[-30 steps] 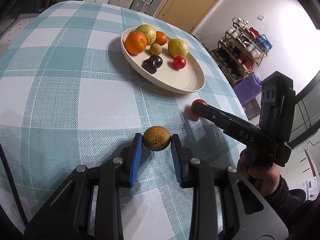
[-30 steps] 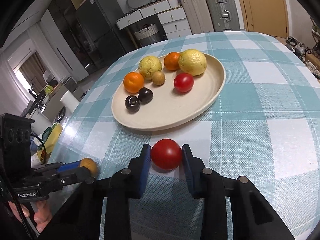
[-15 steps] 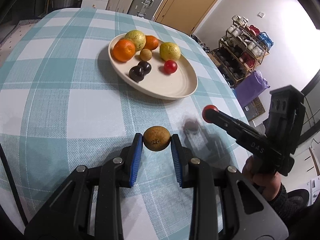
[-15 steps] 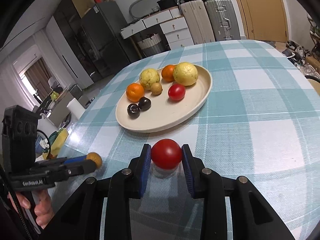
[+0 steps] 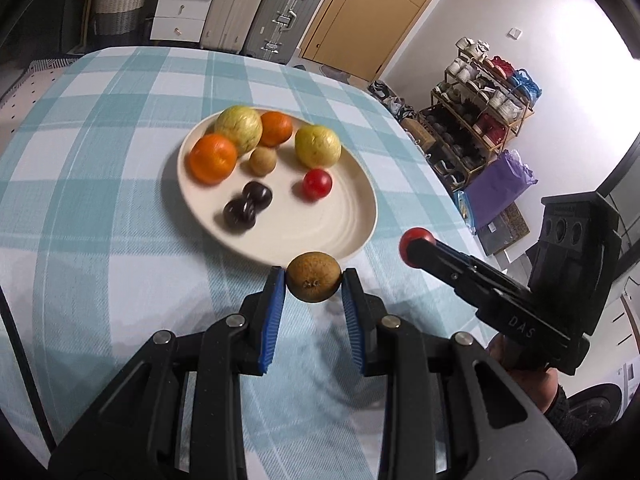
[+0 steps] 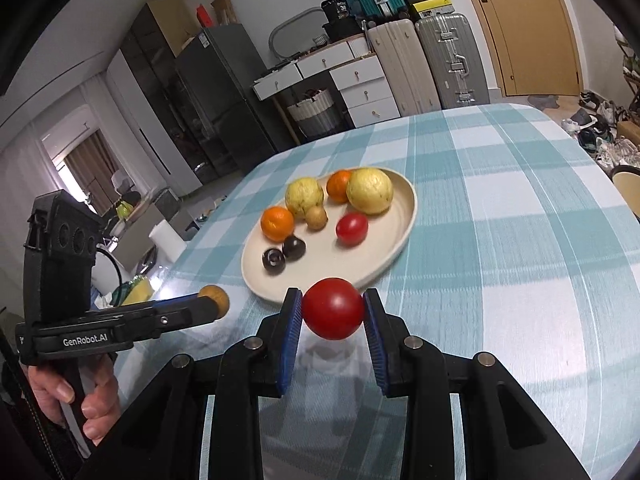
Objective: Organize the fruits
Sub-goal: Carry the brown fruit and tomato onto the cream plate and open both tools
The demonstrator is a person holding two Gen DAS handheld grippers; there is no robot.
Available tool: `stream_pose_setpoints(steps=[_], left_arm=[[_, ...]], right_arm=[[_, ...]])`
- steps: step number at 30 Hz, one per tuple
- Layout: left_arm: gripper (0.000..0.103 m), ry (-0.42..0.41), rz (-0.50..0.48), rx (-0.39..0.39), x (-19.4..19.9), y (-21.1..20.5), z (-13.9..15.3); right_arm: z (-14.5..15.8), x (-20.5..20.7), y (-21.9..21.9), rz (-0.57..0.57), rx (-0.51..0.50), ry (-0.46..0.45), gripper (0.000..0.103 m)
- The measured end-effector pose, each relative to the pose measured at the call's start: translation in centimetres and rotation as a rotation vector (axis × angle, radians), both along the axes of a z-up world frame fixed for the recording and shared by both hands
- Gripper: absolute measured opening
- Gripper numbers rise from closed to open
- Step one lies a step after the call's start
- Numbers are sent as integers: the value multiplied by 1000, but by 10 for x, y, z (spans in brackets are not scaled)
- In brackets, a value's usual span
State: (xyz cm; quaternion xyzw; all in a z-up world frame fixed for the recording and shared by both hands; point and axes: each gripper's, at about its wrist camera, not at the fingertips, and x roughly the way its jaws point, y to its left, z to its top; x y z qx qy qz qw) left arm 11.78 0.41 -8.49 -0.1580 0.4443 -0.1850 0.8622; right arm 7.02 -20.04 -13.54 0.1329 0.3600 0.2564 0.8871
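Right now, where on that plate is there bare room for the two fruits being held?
The plate's near half is bare, bordered by the two dark fruits, the small tomato and the near rim. The far half is crowded with oranges and yellow fruits.

glossy smooth tomato (image 6: 333,309), rough matt brown fruit (image 5: 314,282), woven checked tablecloth (image 5: 100,240), matt cream plate (image 5: 320,232)
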Motion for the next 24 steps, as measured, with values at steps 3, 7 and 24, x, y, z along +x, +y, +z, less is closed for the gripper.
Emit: stream_pose_setpoints(steps=[3,7,24], left_arm=[[26,5,0,-9,13,-5,-2],[26,16,-1,-12,28,-9,-5],[26,52,12,-35,87,-15,-26]], right_arm=[[4,11,3,15,8,1,32],[12,27,12,42,4,-12,32],[20,100,43,120,-37,23,32]])
